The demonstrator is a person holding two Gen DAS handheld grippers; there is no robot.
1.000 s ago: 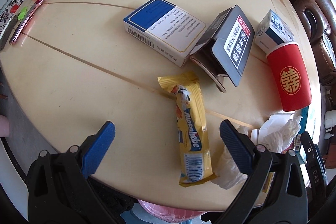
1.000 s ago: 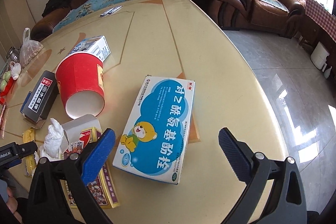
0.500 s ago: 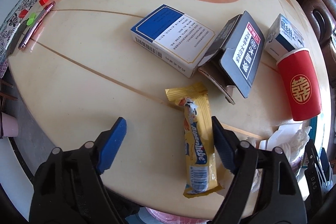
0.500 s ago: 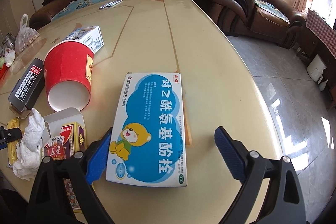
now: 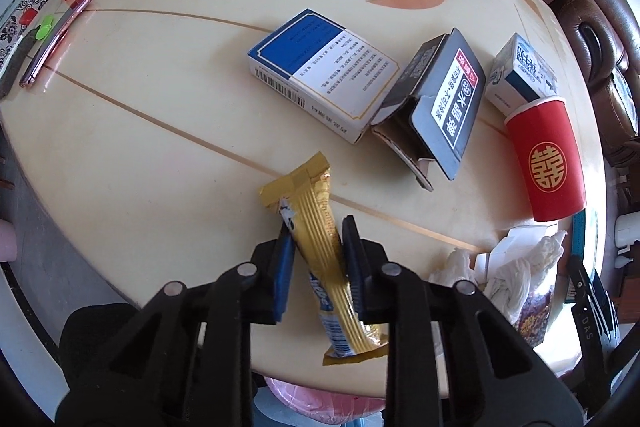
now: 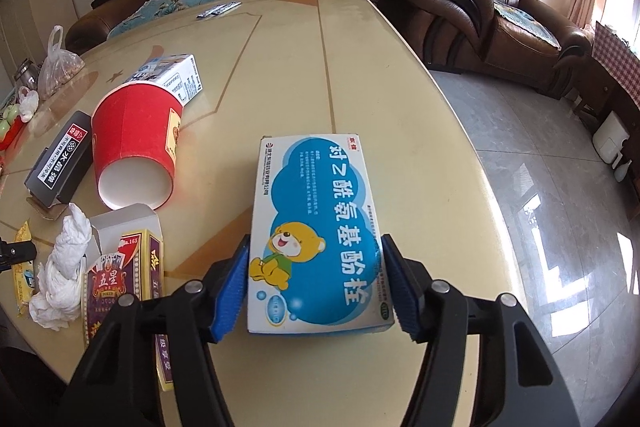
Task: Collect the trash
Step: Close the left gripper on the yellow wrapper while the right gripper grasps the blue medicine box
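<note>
closing on one wrapper (image 5: 320,251), one box (image 6: 320,239).

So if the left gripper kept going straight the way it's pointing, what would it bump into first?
Probably the cream round table top. The left gripper tilts steeply down, closing on the yellow snack wrapper lying there. Further along sits the blue-and-white cardboard box, though depth is unclear.

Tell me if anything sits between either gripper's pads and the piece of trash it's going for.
Nothing visible does. The left hand-held gripper is closing on the yellow crinkled snack wrapper, pads against its sides. The right hand-held gripper is closing around the blue-and-white cardboard medicine box with a cartoon bear, pads at both long edges.
</note>
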